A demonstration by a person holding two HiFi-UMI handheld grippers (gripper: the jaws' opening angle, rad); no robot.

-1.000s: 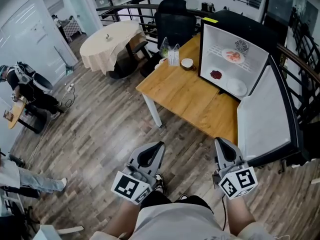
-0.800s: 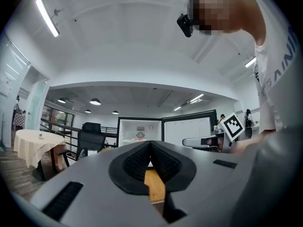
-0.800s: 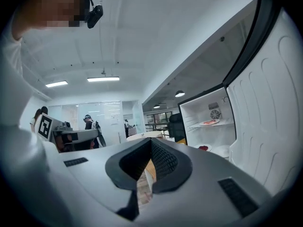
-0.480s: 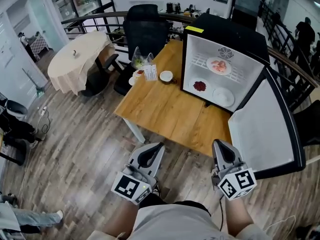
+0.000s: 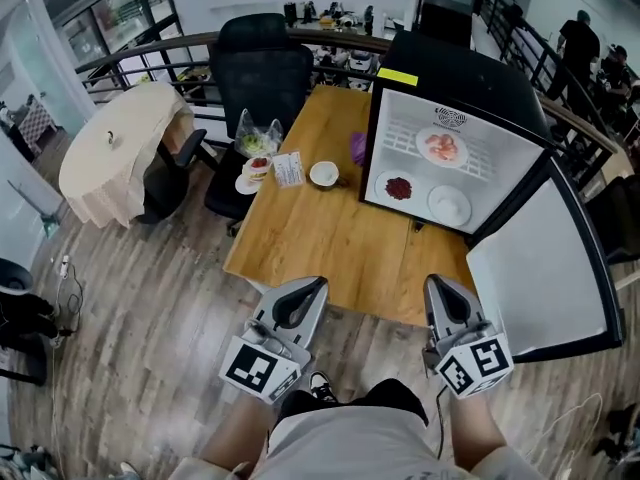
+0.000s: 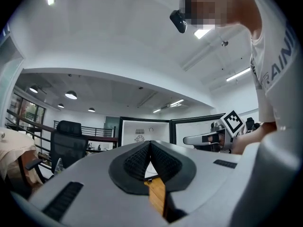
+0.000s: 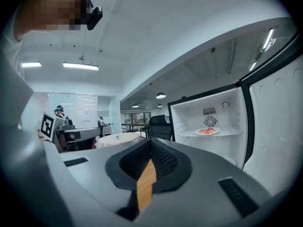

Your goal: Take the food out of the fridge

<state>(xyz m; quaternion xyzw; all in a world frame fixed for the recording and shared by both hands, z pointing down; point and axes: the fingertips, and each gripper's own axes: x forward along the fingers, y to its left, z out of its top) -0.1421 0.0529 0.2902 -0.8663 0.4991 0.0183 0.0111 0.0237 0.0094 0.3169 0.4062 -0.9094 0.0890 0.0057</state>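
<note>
Food (image 5: 441, 146) sits on plates inside the open fridge (image 5: 470, 68) at the far side of the wooden table (image 5: 320, 238), well apart from both grippers. The left gripper (image 5: 303, 296) and right gripper (image 5: 441, 293) hover at the table's near edge, jaws pressed together, empty.

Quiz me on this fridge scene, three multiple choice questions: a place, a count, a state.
1. Where is the plate of pink food? A. upper shelf of the fridge B. wooden table C. black chair
2. How many dishes are inside the fridge? A. one B. three C. five
3. The fridge door is A. shut B. open C. missing
Answers: 1 A, it sits on the wire shelf; 2 B, pink food above, red food dish and white dish below; 3 B, it is swung wide, interior showing.
</note>
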